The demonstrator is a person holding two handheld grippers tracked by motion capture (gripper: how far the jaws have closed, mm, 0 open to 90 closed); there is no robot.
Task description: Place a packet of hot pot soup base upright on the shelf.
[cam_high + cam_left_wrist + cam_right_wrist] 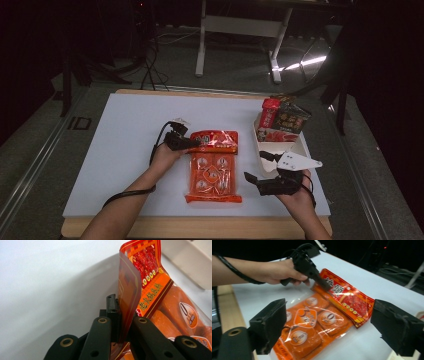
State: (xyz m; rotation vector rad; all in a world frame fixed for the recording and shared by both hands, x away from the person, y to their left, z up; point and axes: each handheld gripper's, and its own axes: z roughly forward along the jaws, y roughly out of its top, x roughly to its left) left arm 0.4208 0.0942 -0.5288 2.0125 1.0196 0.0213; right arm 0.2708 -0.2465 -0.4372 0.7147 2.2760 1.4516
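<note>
Centrally on the white table (pixel 125 145) lies an orange pack (pixel 213 167) of several round, individually wrapped pieces behind clear film, its red header strip at the far end. Left gripper (pixel 192 143): held in the person's left hand (pixel 165 155), it reaches in from the pack's left and its jaws are clamped on the near-left corner of the header; in the left gripper view the pack's (pixel 155 300) thin edge stands upright, curled, pinched between the black jaws of the gripper (pixel 120 322). From the right gripper view, the left gripper (pixel 324 286) meets the header corner while the rest of the pack (pixel 319 322) rests flat on the table (pixel 372 282). Right gripper (pixel 254 179): held in the right hand (pixel 297 197) near the table's front right, just beside the pack's lower right corner but apart from it, jaws spread wide and holding nothing; its own view shows the two jaws far apart, framing the pack. Tray (pixel 300 145): a white container at the far right, well apart from the left gripper, with red and dark packets (pixel 282 117) standing in its far end.
</note>
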